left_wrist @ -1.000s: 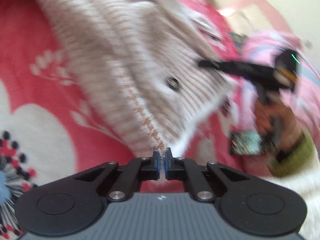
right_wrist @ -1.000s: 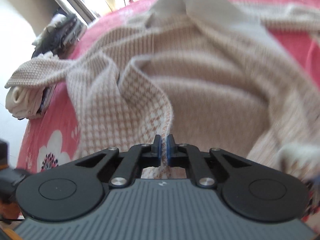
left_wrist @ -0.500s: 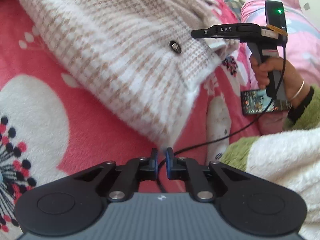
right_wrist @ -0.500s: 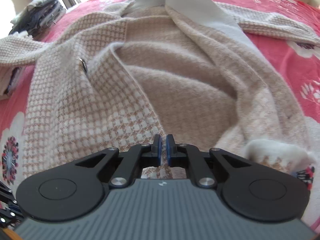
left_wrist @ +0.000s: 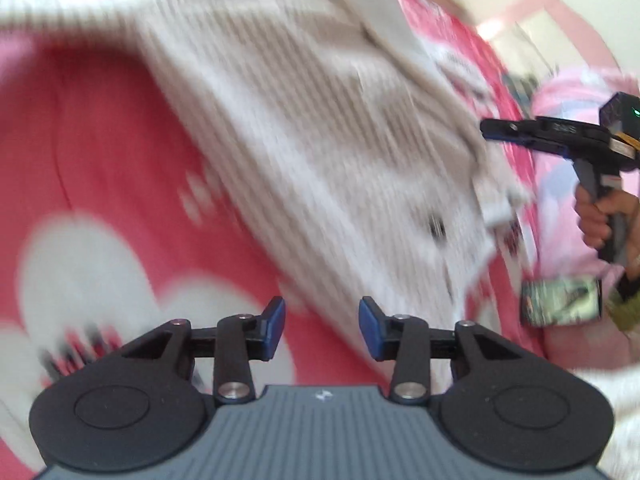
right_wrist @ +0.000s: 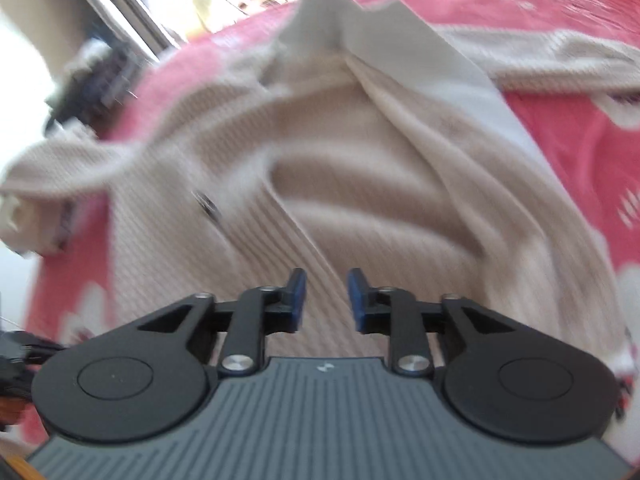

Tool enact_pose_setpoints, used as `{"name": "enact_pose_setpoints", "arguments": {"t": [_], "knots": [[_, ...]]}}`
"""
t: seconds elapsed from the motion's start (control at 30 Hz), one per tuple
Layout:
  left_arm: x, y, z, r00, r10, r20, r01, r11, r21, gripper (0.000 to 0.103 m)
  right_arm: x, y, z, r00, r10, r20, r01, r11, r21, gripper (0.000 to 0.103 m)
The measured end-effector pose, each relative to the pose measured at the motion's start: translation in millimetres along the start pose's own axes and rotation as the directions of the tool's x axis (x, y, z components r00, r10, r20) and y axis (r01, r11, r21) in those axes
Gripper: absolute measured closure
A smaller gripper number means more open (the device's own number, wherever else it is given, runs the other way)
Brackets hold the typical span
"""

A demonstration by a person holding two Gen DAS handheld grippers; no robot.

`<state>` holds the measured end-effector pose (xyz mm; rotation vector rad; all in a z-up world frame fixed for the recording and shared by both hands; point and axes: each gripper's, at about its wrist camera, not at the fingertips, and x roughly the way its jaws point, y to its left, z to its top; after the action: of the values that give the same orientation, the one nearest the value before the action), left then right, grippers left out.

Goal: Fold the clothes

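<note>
A beige and white checked knit cardigan [left_wrist: 320,140] with a white collar lies on a pink flowered bedspread [left_wrist: 100,140]. In the right wrist view the cardigan [right_wrist: 380,168] lies front open, collar at the far end, with a dark button [right_wrist: 206,204] on its left panel. My left gripper [left_wrist: 322,326] is open and empty, just short of the cardigan's near hem. My right gripper [right_wrist: 326,296] is open and empty over the lower front of the cardigan. The right gripper also shows in the left wrist view [left_wrist: 560,136], held by a hand at the far right.
A phone [left_wrist: 560,304] lies on the bedspread near the person's right hand. A pile of dark and white clothes [right_wrist: 92,76] sits at the bed's far left edge by a window. Both views are motion blurred.
Both grippers have opened and let go of the cardigan's hem. The cardigan now lies on the bedspread. Both grippers have drawn back slightly.
</note>
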<state>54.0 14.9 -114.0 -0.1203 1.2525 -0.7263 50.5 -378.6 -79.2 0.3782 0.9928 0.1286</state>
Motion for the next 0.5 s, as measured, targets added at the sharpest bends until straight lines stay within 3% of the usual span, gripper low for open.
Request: {"name": "enact_pose_setpoints", "arguments": {"t": [0.07, 0.13, 0.23, 0.5], "knots": [[-3, -3, 20, 0.998, 0.040, 0.052, -0.041, 0.999, 0.031, 0.060, 12, 9, 25, 1.000, 0.027, -0.001, -0.027, 0.999, 0.026, 0.068], [-5, -8, 40, 0.992, 0.077, 0.100, -0.084, 0.994, 0.064, 0.059, 30, 17, 48, 0.999, 0.037, -0.005, -0.037, 0.998, 0.054, 0.055], [3, -15, 55, 0.985, 0.112, 0.132, -0.125, 0.988, 0.096, 0.058, 56, 30, 83, 0.999, 0.053, -0.011, -0.051, 0.994, 0.095, 0.052], [38, -3, 68, 0.987, 0.112, 0.117, -0.123, 0.988, 0.090, 0.058, 128, 62, 173, 0.995, 0.096, -0.021, -0.090, 0.975, 0.205, 0.043]]}}
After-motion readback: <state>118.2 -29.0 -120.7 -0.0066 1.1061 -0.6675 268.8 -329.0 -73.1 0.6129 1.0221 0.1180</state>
